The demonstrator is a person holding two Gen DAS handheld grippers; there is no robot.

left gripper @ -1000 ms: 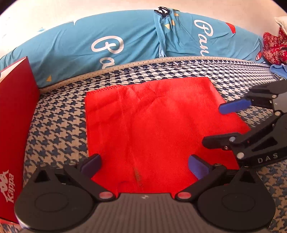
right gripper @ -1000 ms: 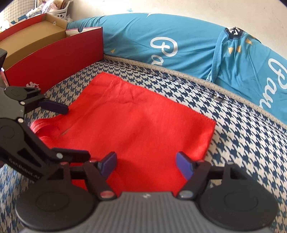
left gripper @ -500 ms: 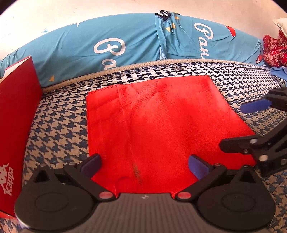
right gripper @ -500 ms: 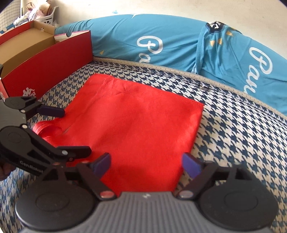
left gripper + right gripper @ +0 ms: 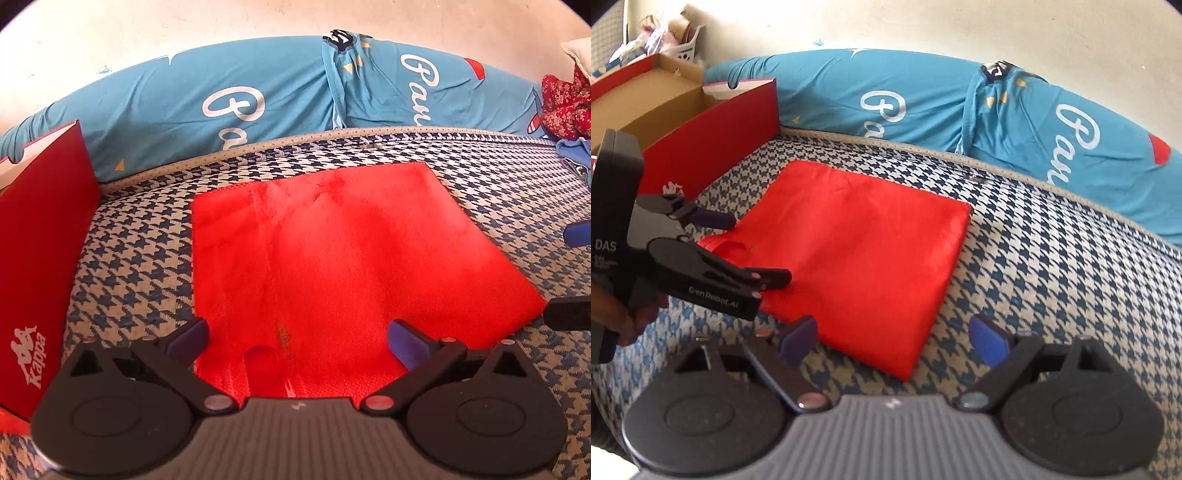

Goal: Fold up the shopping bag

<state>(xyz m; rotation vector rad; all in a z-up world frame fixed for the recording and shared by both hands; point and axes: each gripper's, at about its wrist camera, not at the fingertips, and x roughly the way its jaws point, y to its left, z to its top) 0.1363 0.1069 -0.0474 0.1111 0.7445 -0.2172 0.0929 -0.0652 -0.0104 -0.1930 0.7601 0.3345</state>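
- The right claw (image 5: 892, 338) hangs above the near edge of the bed, its blue-padded jaws spread and drawing closer, with only the near corner of the bag and bare mattress showing in the gap; nothing is pinched.
- The left claw (image 5: 297, 341) is spread wide over the near end of the flat red fabric shopping bag (image 5: 332, 258), where its looped red handles (image 5: 726, 248) lie; the pads press on nothing.
- From the right-hand camera the same left claw (image 5: 746, 247) shows side-on, held in a person's hand (image 5: 631, 317) at the bed's left side.
- The shopping bag (image 5: 864, 258) lies spread flat in the middle of the mattress with the blue-and-white houndstooth cover (image 5: 1052, 295), lightly creased.
- Along the left edge of the bed stands an open red cardboard shoe box (image 5: 713, 136) with a white logo on its side (image 5: 33, 350).
- Against the far edge, along the wall, lies a long light-blue bolster pillow with white script lettering (image 5: 258, 99).
- At the far right corner sits a bundle of red patterned cloth (image 5: 565, 103).
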